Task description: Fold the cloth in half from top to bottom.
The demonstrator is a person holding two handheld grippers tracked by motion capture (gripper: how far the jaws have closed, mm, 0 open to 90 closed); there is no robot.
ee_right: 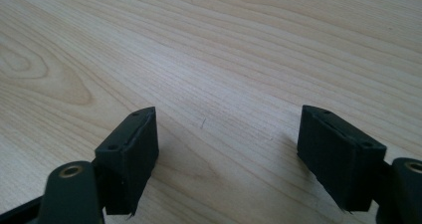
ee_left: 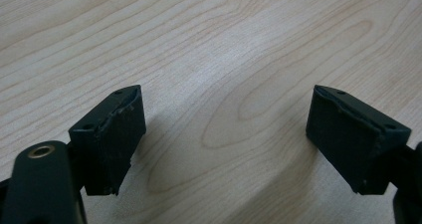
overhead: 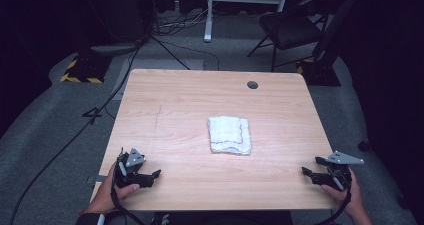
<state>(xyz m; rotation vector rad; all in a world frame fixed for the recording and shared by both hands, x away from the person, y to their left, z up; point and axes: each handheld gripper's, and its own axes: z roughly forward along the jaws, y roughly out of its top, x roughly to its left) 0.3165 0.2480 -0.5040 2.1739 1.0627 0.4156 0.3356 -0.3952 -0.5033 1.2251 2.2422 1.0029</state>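
Two black two-jaw grippers rest low at the near edge of the pale wooden table [overhead: 175, 100], one in each hand of the person. At the near left corner, the left gripper [overhead: 155, 175] has its jaws spread wide with nothing between them; its own view shows bare wood grain between the two black pads [ee_left: 112, 134]. At the near right corner, the right gripper [overhead: 306, 171] is likewise released, jaws well apart over bare wood in its own view, pads [ee_right: 132, 154] empty. Between the two and farther in, near the table's middle, lies a folded white cloth with a dark stitched edge [overhead: 229, 134], flat and well apart from both grippers. Toward the far right edge sits a small round grey cable hole [overhead: 252, 85].
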